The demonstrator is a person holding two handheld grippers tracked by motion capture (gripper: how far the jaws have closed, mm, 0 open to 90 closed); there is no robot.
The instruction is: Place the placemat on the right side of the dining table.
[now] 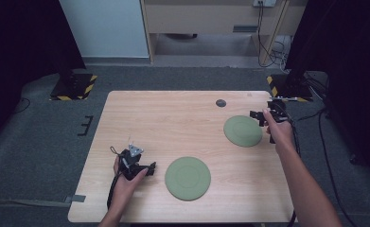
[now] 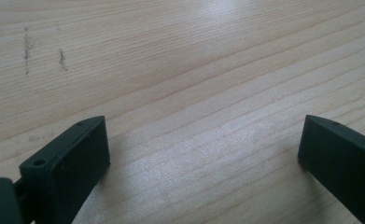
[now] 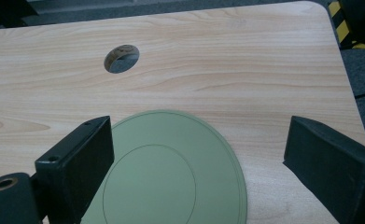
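Two flat green plates lie on the wooden table point(image 1: 173, 113). The near plate point(image 1: 188, 178) sits at the front middle, the far plate point(image 1: 242, 131) toward the right. My left gripper point(image 1: 150, 168) rests low just left of the near plate, jaws pointing at it. In the left gripper view it point(image 2: 203, 123) stands open over bare wood. My right gripper point(image 1: 254, 115) hovers at the far plate's right rear edge. In the right gripper view it point(image 3: 199, 122) is open above that plate point(image 3: 171, 177), with nothing between the jaws.
A round cable hole point(image 1: 221, 102) point(image 3: 122, 58) sits in the table behind the far plate. The right table edge lies close beside the right hand. Black stands with yellow-striped bases point(image 1: 74, 87) flank the table's far corners.
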